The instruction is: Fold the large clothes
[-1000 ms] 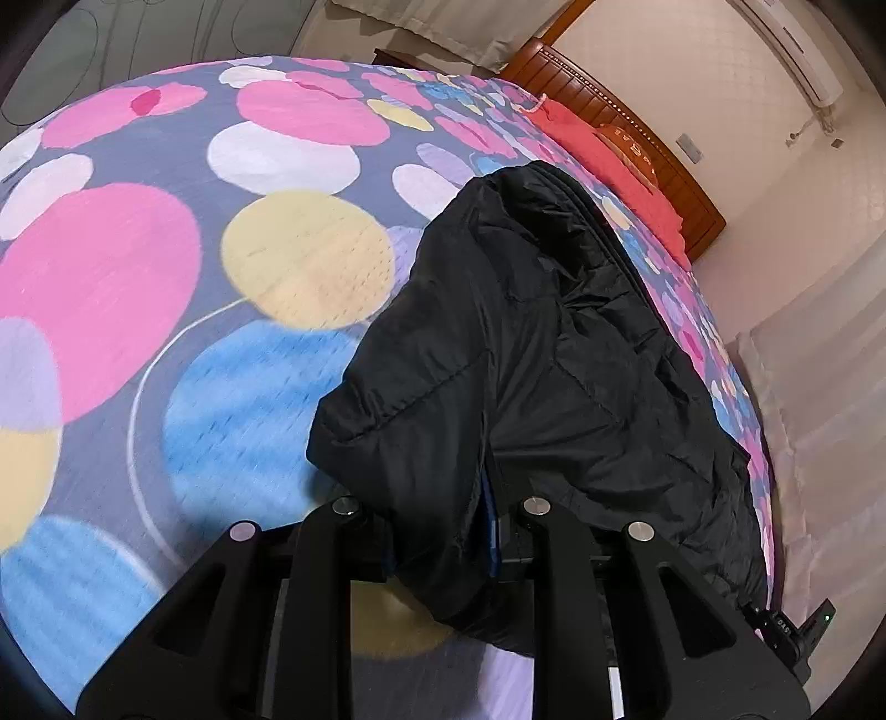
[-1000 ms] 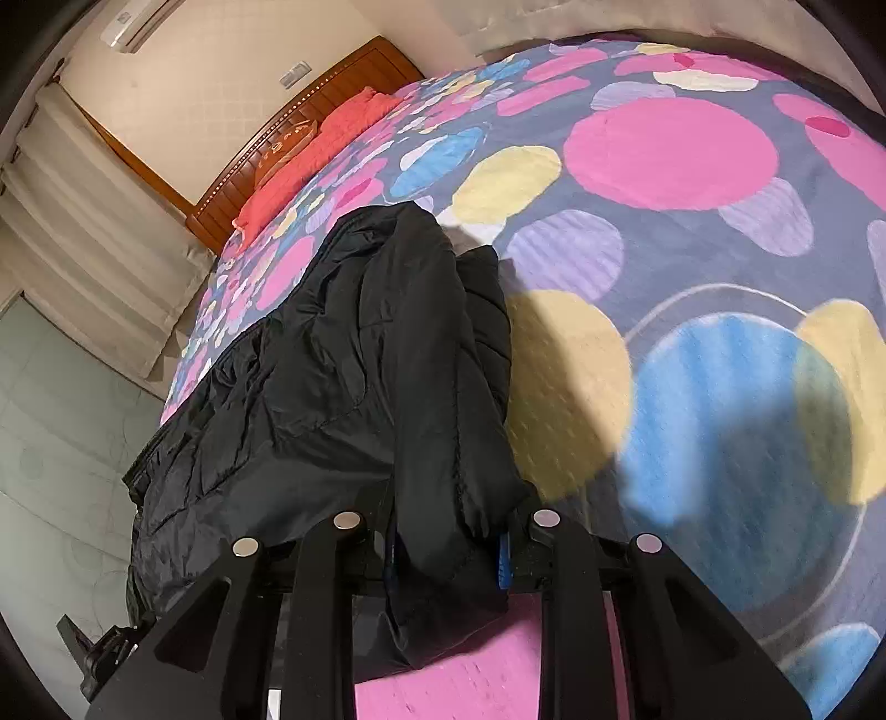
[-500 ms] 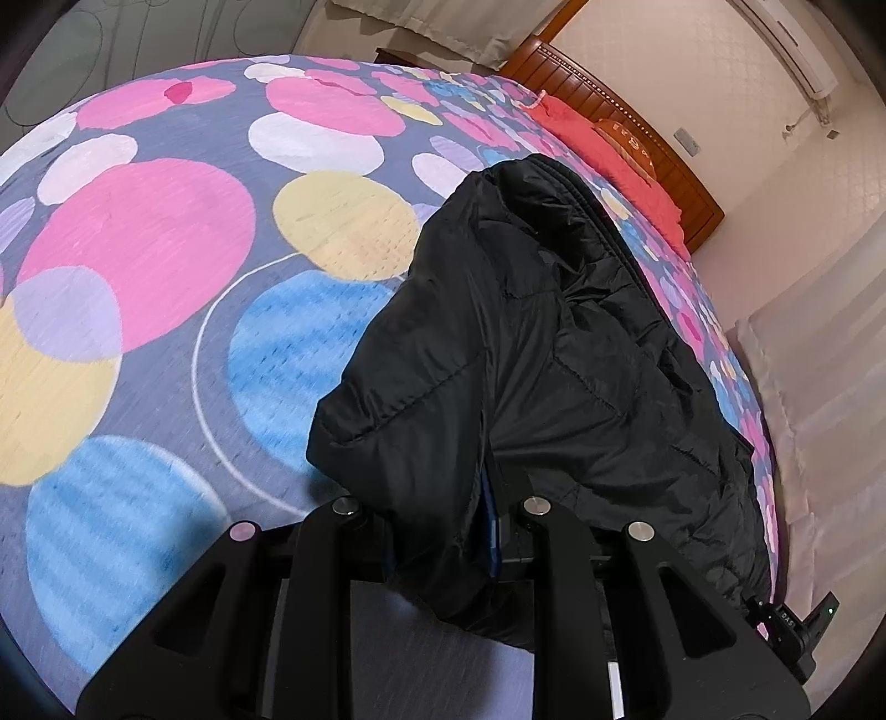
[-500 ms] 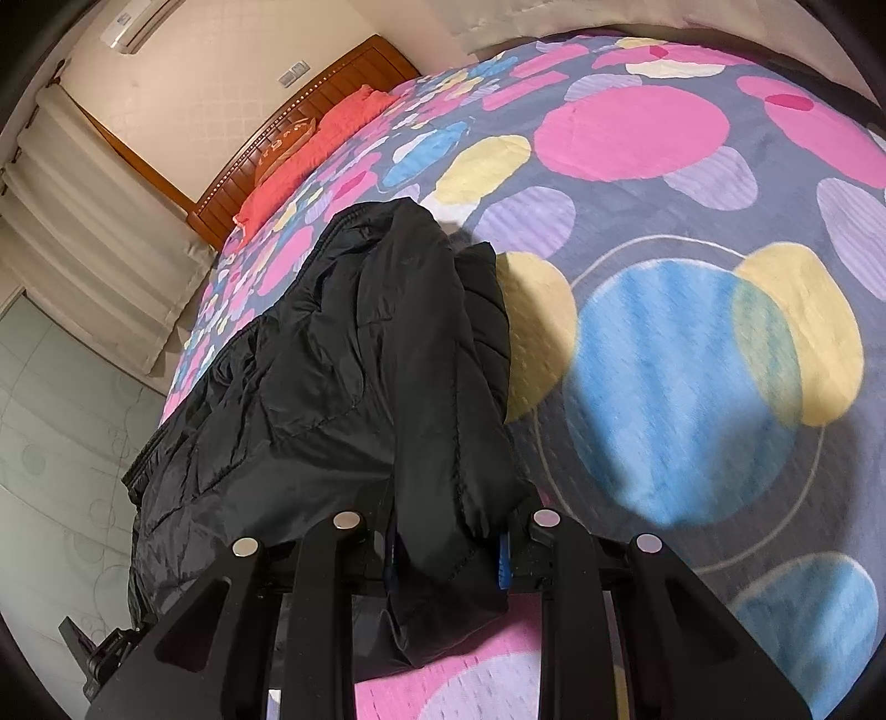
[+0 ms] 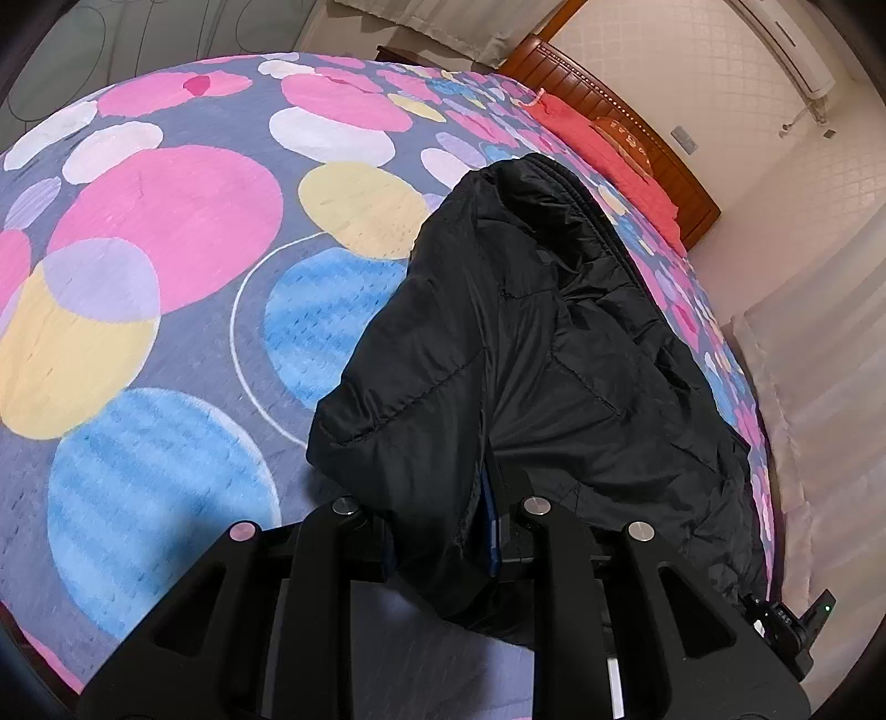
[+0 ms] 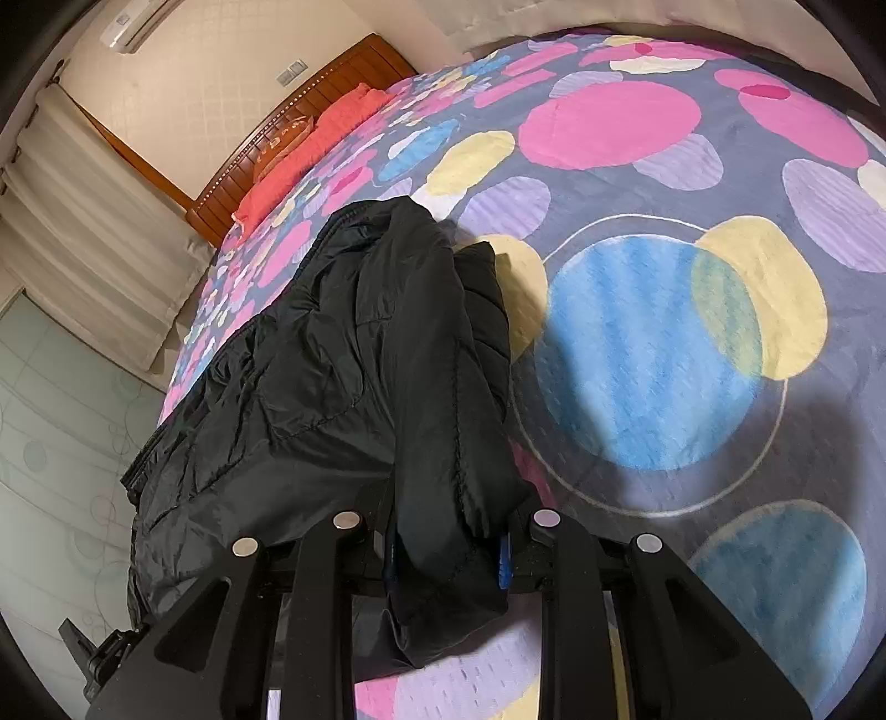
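One black jacket (image 5: 531, 354), one bedspread (image 5: 166, 288), two red pillows (image 5: 603, 138), one wooden headboard (image 5: 626, 116), one air conditioner (image 5: 786, 44).

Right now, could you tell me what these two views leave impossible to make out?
- Left tongs: tips buried in the jacket, left view.
- Right tongs: tips likewise covered by jacket, right view.
- Jacket's shape: bunched, sleeves indistinguishable, both views.
- Bed beneath the jacket: hidden.
- Pillow print: too small.

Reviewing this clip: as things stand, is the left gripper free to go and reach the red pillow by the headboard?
Probably not. The left gripper is shut on the black jacket, and the red pillow lies across the bed beyond the jacket's bulk; it would need to let go first.
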`<state>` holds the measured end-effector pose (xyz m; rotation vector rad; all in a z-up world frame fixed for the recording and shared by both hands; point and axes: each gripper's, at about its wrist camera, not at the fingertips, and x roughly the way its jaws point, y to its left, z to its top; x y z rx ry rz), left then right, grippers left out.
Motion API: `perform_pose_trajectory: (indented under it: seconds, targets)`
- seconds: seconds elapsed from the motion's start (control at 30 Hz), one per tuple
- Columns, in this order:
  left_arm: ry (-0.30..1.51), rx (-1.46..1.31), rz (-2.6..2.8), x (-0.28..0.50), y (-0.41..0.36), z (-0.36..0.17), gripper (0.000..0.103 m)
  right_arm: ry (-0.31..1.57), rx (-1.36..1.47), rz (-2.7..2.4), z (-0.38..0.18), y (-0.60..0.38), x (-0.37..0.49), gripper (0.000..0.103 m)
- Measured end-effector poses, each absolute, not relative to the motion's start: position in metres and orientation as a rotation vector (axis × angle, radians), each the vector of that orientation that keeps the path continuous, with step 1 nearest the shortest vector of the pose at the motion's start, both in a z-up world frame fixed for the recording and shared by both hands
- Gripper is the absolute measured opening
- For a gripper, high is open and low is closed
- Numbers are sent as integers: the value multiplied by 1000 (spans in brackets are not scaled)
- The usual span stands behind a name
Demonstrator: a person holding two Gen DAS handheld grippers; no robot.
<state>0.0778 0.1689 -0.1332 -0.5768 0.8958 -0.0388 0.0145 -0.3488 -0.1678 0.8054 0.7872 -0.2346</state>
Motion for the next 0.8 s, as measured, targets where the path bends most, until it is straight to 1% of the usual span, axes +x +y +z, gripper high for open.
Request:
perform_pose_trajectory:
  seconds: [0.17, 0.23, 0.3, 0.33, 0.43, 0.67, 0.73, 0.8]
  targets:
    - [903, -580, -48, 80, 172, -137, 22, 793, 805, -238, -170, -349, 15, 28]
    - [905, -576, -48, 81, 172, -137, 23, 798, 792, -246, -169, -348, 16, 33]
    - [904, -562, -44, 81, 172, -135, 26, 803, 787, -254, -168, -348, 14, 37]
    - [904, -558, -42, 80, 172, -134, 29, 806, 786, -259, -168, -348, 13, 39]
    - [907, -551, -43, 77, 173, -132, 33, 821, 774, -260, -164, -347, 5, 43]
    - [906, -479, -30, 60, 185, -121, 53, 874, 658, -278, -143, -333, -20, 45]
    - [899, -466, -18, 54, 192, -116, 56, 888, 600, -284, -133, -324, -27, 45]
    - [890, -448, -2, 48, 200, -109, 61, 895, 548, -287, -124, -316, -32, 45]
